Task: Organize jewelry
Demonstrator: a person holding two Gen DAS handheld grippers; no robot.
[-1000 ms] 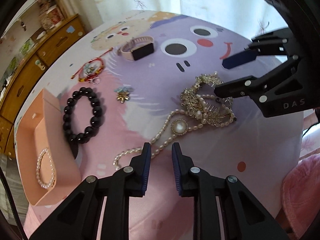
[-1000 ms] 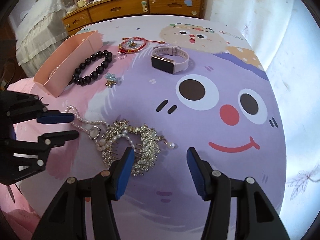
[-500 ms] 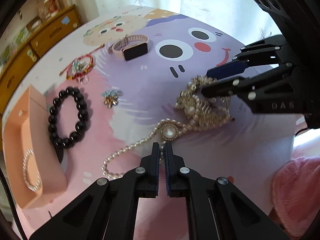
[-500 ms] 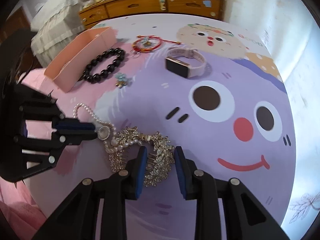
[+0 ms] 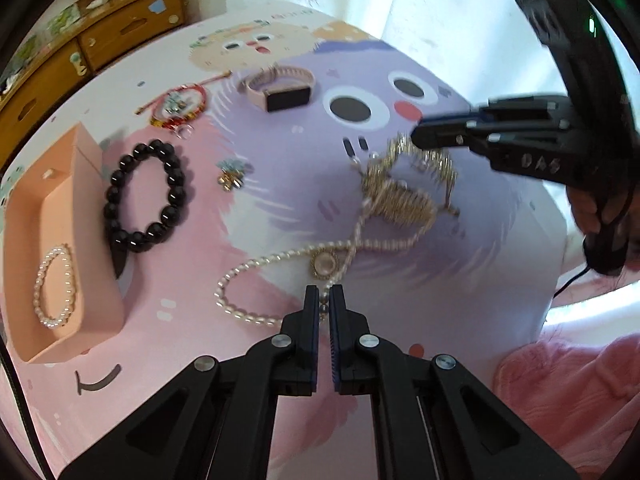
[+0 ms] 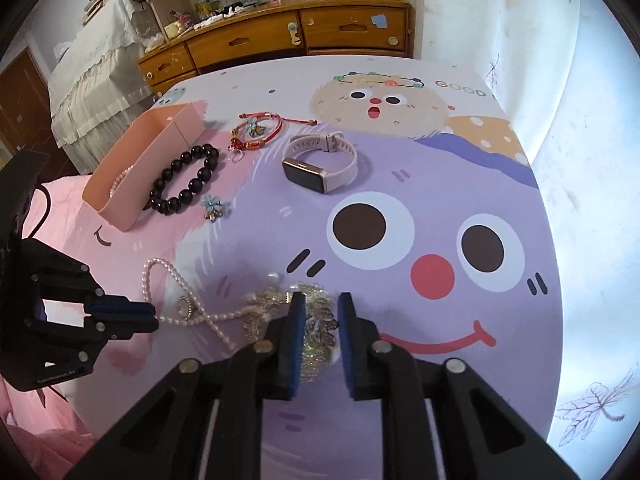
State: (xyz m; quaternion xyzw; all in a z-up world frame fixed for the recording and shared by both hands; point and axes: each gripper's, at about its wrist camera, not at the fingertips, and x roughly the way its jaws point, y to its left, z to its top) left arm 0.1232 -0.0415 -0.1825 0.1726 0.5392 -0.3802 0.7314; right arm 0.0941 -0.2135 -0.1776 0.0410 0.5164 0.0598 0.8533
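Note:
A gold leaf hair comb [image 5: 404,196] lies tangled with a pearl necklace [image 5: 256,268] on the cartoon cloth. My right gripper [image 6: 320,304] is shut on the comb [image 6: 316,324] and tilts it up off the cloth. My left gripper [image 5: 324,296] is shut on the necklace strand by its round pendant [image 5: 325,265]; it shows in the right wrist view [image 6: 154,316] with the necklace [image 6: 176,280]. The pink box [image 5: 52,240] at left holds a pearl bracelet [image 5: 54,284].
A black bead bracelet [image 5: 144,196], a flower brooch [image 5: 232,174], a red cord bracelet [image 5: 180,104] and a pink watch [image 5: 280,90] lie on the cloth. Wooden drawers [image 6: 280,36] stand behind. A pink blanket [image 5: 568,392] lies at lower right.
Both grippers have closed, the left on the necklace and the right on the comb. The comb has lifted and pulled away, stretching the necklace strand.

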